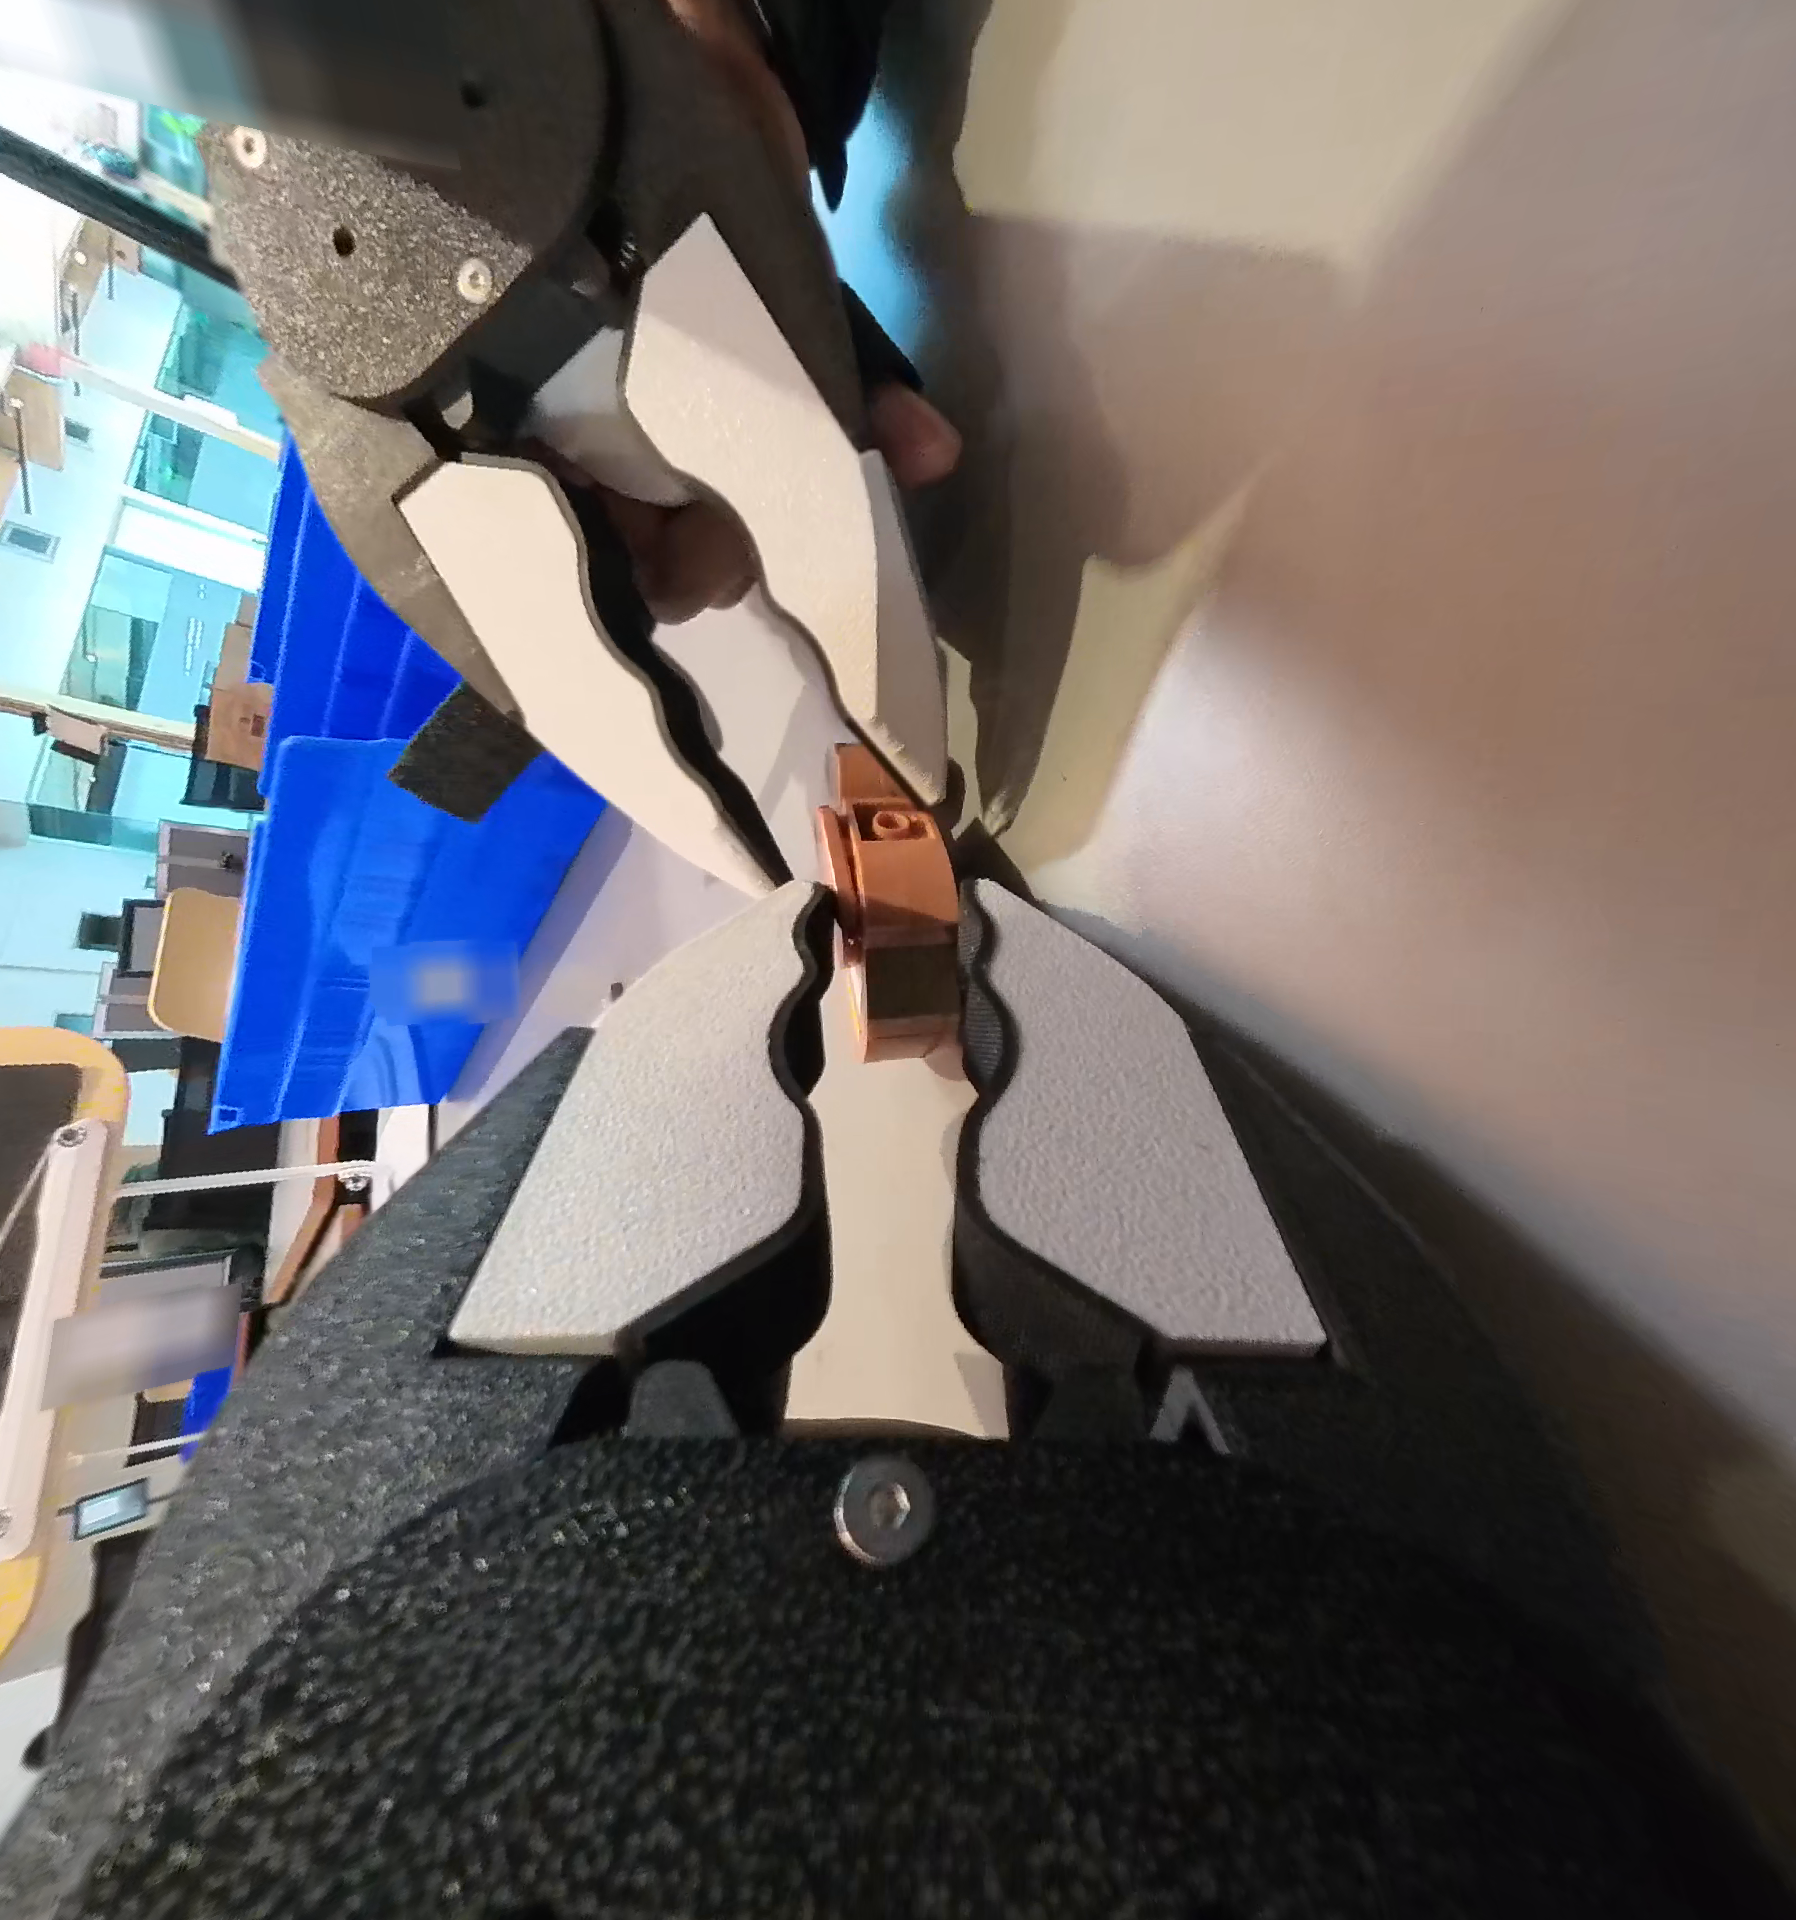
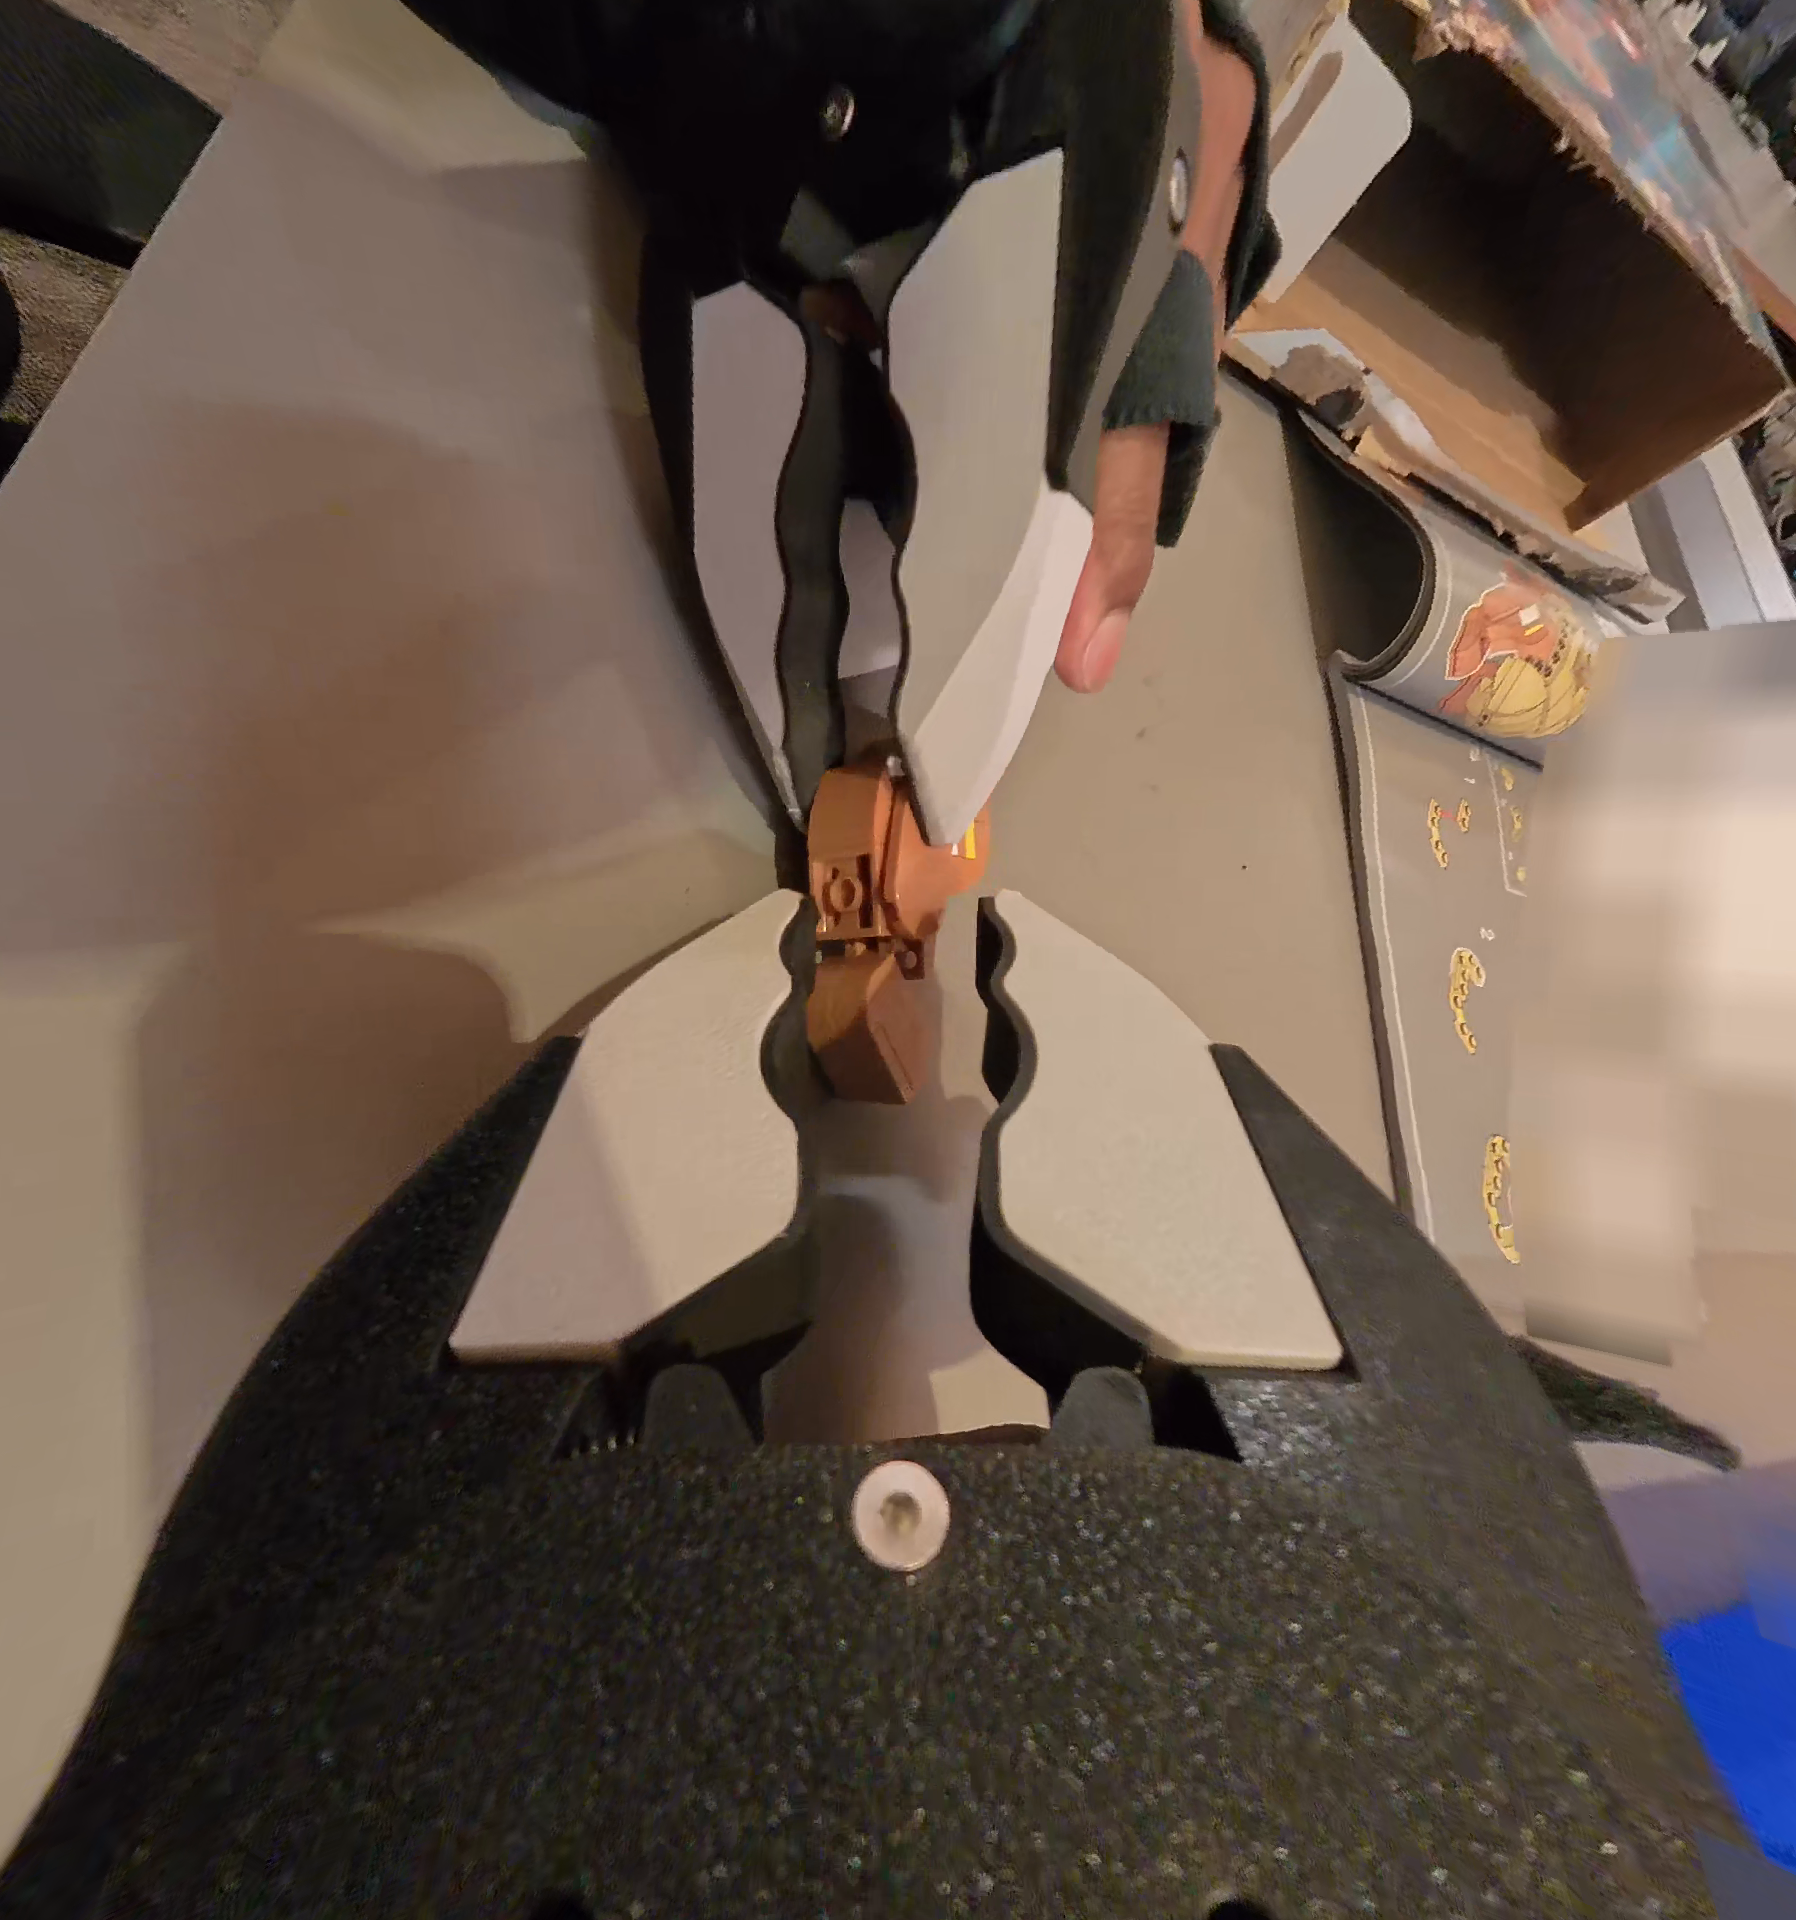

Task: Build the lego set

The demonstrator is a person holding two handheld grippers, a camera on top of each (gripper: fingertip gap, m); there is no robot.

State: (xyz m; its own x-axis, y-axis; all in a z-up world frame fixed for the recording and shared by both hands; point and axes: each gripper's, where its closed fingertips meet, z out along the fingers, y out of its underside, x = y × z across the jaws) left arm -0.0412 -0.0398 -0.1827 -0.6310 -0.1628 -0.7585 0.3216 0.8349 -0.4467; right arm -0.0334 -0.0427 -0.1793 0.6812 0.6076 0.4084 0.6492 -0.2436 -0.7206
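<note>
A small copper-brown brick assembly (image 1: pixel 899 883) sits between my two grippers above the pale table (image 1: pixel 1393 727). My left gripper (image 1: pixel 892 899) is shut on it, with both pads pressed against its sides. My right gripper (image 1: pixel 847 821) meets it from the far end in the left wrist view. In the right wrist view the assembly (image 2: pixel 852 862) rests against the left pad (image 2: pixel 785 997) of my right gripper (image 2: pixel 889 914), with a clear gap to the right pad (image 2: pixel 998 997), so that gripper is open. My left gripper (image 2: pixel 868 805) clamps the assembly's far end there.
Blue plastic bins (image 1: pixel 354 883) stand to the left of the grippers. A grey mat with printed pictures (image 2: pixel 1445 987) lies at the right, its far end curled up. An open cardboard box (image 2: pixel 1548 312) stands behind it. A person's fingers (image 2: pixel 1112 582) hold the left gripper. The grippers are tip to tip, or close to it.
</note>
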